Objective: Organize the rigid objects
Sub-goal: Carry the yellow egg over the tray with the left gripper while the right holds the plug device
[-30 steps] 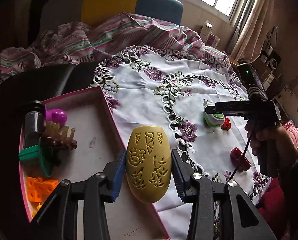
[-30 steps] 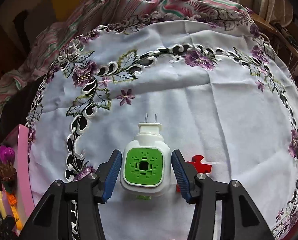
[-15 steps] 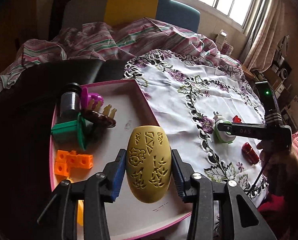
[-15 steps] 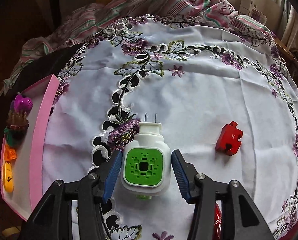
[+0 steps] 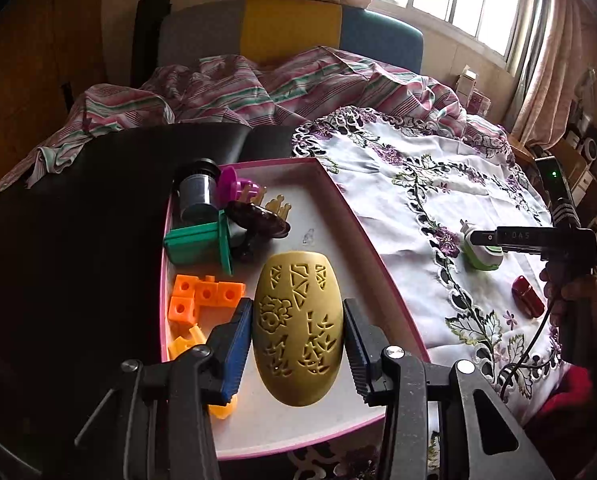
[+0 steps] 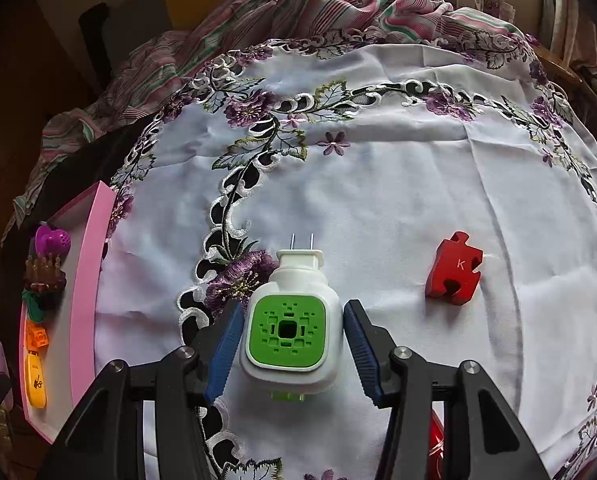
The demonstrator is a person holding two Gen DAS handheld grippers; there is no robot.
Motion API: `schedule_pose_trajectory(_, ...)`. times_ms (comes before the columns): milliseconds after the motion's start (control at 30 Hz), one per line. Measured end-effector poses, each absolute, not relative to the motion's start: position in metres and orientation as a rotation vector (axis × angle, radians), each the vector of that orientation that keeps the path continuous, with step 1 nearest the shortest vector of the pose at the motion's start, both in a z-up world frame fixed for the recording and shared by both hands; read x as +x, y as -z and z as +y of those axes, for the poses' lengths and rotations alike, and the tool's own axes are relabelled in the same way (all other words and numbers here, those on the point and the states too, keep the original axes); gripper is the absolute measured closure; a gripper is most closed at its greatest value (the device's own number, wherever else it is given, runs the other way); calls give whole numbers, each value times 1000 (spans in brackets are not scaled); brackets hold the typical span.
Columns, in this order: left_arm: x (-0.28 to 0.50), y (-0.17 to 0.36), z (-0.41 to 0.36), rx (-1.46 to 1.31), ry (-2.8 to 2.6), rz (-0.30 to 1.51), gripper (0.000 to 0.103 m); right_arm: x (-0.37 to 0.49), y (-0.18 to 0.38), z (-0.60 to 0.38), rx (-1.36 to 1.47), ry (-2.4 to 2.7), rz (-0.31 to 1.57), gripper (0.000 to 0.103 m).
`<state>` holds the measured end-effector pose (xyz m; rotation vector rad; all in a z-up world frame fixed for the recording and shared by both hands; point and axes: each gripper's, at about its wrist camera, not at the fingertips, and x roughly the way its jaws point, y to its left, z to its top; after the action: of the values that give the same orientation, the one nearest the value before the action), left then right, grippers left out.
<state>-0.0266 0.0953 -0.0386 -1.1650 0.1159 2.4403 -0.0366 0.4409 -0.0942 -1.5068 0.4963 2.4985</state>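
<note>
Transport step, both hands loaded. Left claw (image 5: pixel 298 334) grasps a gold oval plastic shell with cut-out patterns (image 5: pixel 298 328), held above the near end of the pink-rimmed white tray (image 5: pixel 338 196), clear of the orange cube blocks (image 5: pixel 202 300) at its left edge. Right claw (image 6: pixel 292 342) is clenched on a white plug-in device with green square face (image 6: pixel 290 332), over the embroidered white cloth on the bed (image 6: pixel 378 184). Red puzzle piece (image 6: pixel 454 272) lies loose on the cloth. Next, as I judge: lower shell onto bare tray floor, release; carry plug-in device over the tray's right rim.
</note>
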Motion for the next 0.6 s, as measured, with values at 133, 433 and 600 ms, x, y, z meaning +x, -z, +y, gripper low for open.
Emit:
schedule_pose_trajectory(133, -25, 41, 91, -1173, -2445, 108, 59, -37, 96, 441, -1508, -2495, 497, 50)
schedule_pose_trajectory(433, -26, 48, 84, -1198, -2448, 101, 59, -39, 99, 439, -1520, -2479, 439, 50)
schedule_pose_trajectory(600, -26, 52, 80, -1214, -2445, 81, 59, -39, 99, 432, -1522, -2482, 356, 50)
